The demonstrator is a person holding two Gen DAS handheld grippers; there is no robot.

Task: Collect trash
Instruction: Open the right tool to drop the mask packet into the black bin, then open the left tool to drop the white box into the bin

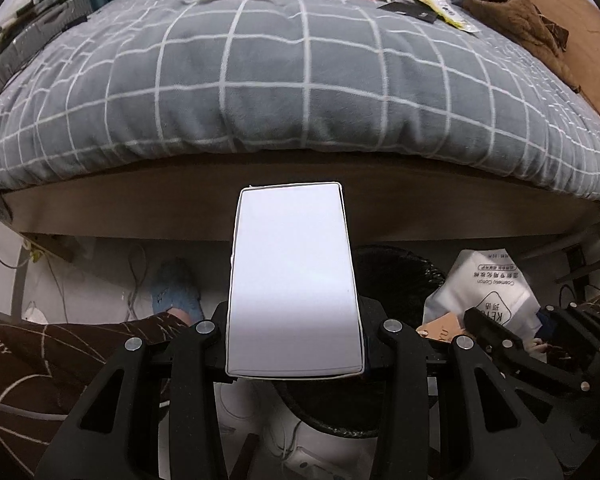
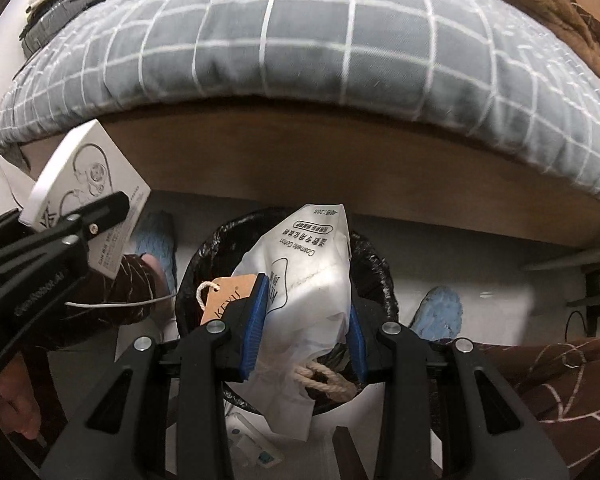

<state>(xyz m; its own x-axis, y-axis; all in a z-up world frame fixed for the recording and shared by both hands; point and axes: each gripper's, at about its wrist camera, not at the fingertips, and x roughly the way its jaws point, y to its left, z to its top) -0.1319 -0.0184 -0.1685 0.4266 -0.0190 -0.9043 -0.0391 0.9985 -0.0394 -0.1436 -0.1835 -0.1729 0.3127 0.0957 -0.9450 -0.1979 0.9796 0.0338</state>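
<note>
A white box (image 1: 294, 280) is clamped upright between the left gripper's (image 1: 296, 334) fingers. A white bag (image 2: 308, 292) is pinched between the right gripper's (image 2: 304, 320) blue fingers (image 2: 254, 320), directly above a black-lined bin (image 2: 374, 276). Both grippers are pointed steeply down; the bed (image 1: 300, 80) is seen beyond.

Both grippers clamped and angled steeply down

The left gripper (image 1: 294, 344), at lower centre of its own view, has its jaws pressed on a white box (image 1: 292, 280). The right gripper (image 2: 304, 320), at lower centre of its view, squeezes a white bag (image 2: 308, 280) between blue pads (image 2: 256, 320); a hand (image 2: 16, 404) shows at lower left.
</note>
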